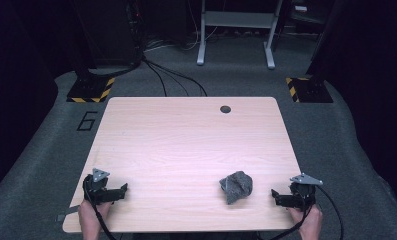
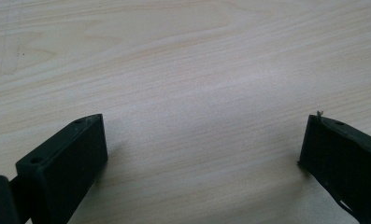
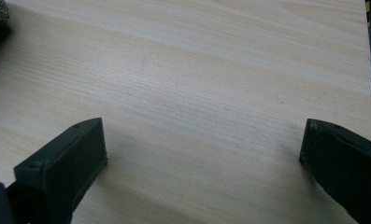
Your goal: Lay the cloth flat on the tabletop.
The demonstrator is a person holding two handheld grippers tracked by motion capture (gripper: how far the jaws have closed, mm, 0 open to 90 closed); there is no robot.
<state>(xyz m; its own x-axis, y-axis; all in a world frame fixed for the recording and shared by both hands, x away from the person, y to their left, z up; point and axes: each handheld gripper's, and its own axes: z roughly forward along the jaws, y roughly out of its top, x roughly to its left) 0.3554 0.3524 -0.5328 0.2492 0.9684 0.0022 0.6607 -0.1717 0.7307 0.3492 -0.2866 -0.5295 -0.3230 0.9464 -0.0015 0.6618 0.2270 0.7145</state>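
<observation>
Grey cloth [image 1: 236,186] near right tongs [image 1: 282,198]

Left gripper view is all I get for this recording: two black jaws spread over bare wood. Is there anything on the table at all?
Observer: Yes, a crumpled grey cloth lies near the front edge of the table, toward the person's right.
Operator: Which gripper is nearer to it?
Observer: The right gripper; it sits just to the cloth's right, apart from it. The left gripper is far across the table.
Operator: Is the right one open too?
Observer: Yes, in the right gripper view its jaws stand wide apart over bare wood, with the cloth's edge at the upper left corner.
</observation>
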